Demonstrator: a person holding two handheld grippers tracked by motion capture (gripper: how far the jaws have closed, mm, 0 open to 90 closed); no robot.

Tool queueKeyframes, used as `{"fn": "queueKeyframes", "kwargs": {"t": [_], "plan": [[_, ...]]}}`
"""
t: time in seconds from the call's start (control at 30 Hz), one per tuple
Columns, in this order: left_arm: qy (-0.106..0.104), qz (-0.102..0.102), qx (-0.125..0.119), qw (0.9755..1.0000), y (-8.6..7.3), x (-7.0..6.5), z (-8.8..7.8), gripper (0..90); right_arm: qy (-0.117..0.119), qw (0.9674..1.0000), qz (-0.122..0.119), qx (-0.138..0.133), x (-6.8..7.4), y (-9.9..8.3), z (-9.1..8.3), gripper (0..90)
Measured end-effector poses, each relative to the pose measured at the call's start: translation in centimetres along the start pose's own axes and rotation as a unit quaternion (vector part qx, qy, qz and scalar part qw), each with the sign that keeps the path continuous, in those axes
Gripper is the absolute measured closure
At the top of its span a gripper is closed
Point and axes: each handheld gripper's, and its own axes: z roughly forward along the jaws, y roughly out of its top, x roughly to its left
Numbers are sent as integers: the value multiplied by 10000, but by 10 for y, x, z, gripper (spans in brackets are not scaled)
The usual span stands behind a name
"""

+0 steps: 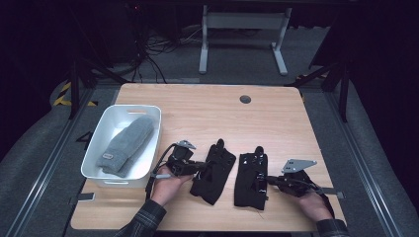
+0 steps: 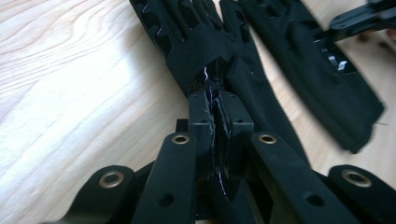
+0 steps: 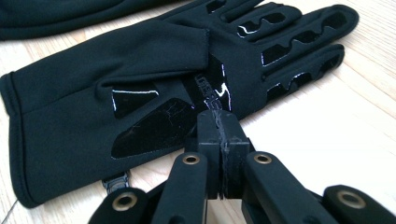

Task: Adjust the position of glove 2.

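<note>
Two black gloves with glossy grip patches lie side by side near the table's front edge. My left gripper comes at the left glove from its left side. In the left gripper view my left gripper is shut on a raised fold of that glove. From the right, my right gripper meets the right glove. Its own view shows the right gripper shut, pinching the near edge of that glove by the palm patch. Both gloves rest flat on the wood.
A white plastic bin stands at the table's left side, with a grey knitted mitten inside. A round cable hole sits near the table's far edge. Bare wood lies beyond the gloves. A desk frame stands on the floor behind.
</note>
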Motion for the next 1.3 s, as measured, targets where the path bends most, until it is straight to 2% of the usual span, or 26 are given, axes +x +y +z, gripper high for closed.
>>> {"fn": "queueKeyframes", "kwargs": {"t": [0.07, 0.3, 0.37, 0.43, 0.6, 0.67, 0.97, 1.07, 1.3], "plan": [[-54, 39, -3, 10000, 1, -3, 0, 851, 23, 10000, -24, 2, 1, 2, 2, 900], [-19, 179, -19, 9998, 6, -11, 0, 851, 77, 9999, -81, 33, 4, 7, 7, 900], [4, 126, -22, 9999, 6, -10, 0, 851, 86, 9999, -92, 27, 5, 8, 8, 900], [124, 59, -6, 9999, 7, -8, 0, 851, 90, 9999, -100, 28, 5, 9, 9, 900], [152, -154, -90, 9997, 7, 3, -1, 851, 101, 9999, -109, 38, 5, 9, 9, 900], [213, -160, -89, 9996, 10, 5, 1, 851, 113, 9999, -121, 36, 5, 9, 10, 900], [165, -188, -95, 9996, 13, 5, 8, 850, 149, 9997, -174, 22, 9, 15, 15, 900], [58, -190, -152, 9997, 15, 3, 5, 849, 159, 9997, -172, -13, 10, 17, 17, 900], [15, -42, -189, 9998, 21, -6, -1, 845, 205, 9996, -161, -48, 10, 22, 22, 900]]}}
